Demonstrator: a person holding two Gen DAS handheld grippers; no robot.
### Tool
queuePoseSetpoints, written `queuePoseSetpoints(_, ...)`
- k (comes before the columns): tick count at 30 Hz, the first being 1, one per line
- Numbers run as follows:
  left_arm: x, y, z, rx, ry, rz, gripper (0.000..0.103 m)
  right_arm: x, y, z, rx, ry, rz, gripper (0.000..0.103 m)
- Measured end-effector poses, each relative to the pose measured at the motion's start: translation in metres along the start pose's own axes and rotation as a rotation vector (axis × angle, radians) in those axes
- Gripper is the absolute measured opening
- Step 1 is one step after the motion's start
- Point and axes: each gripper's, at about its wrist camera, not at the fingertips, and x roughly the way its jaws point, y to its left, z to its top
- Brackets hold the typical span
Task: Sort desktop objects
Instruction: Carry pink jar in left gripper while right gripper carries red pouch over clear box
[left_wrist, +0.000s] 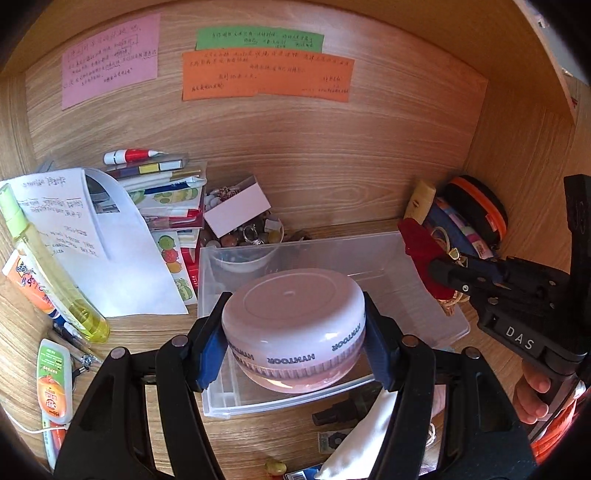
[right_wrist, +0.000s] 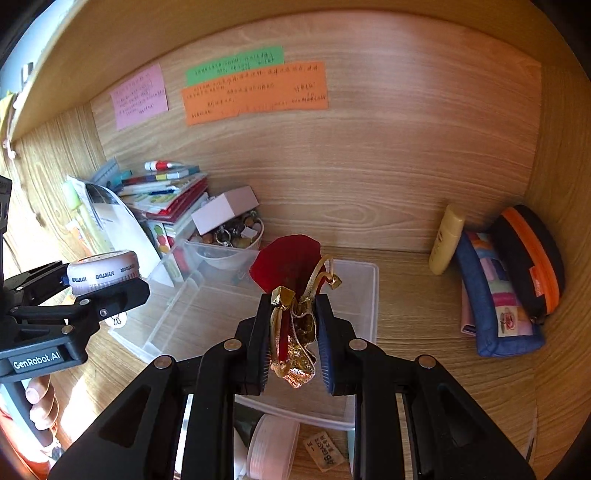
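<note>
My left gripper (left_wrist: 295, 325) is shut on a round pink HYNTOOR case (left_wrist: 291, 314) and holds it above the front of a clear plastic bin (left_wrist: 424, 302). The case (right_wrist: 103, 273) also shows in the right wrist view, left of the bin (right_wrist: 362, 295). My right gripper (right_wrist: 291, 332) is shut on a red and gold drawstring pouch (right_wrist: 291, 291), over the bin's front edge. In the left wrist view the right gripper (left_wrist: 448, 277) holds the pouch (left_wrist: 421, 243) over the bin's right side.
A stack of books and papers (left_wrist: 162, 192) and a bowl of trinkets (left_wrist: 251, 236) stand at the back left. A yellow bottle (left_wrist: 55, 266) lies at the left. A tube (right_wrist: 445, 240), a blue pouch (right_wrist: 495, 302) and a black-orange case (right_wrist: 532, 258) lean at the right wall.
</note>
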Motion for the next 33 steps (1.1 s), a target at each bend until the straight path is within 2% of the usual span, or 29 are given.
queuePoseSetpoints(14, 0.056, -0.002, -0.006, 0.035, 0.134, 0.020, 0.064, 0.059, -0.003, -0.012, -0.018, 0.129, 0.018, 0.020)
queuePoseSetpoints(33, 0.090, -0.006, -0.013, 0.057, 0.212, 0.026, 0.064, 0.083, 0.006, -0.025, -0.061, 0.200, -0.008, 0.023)
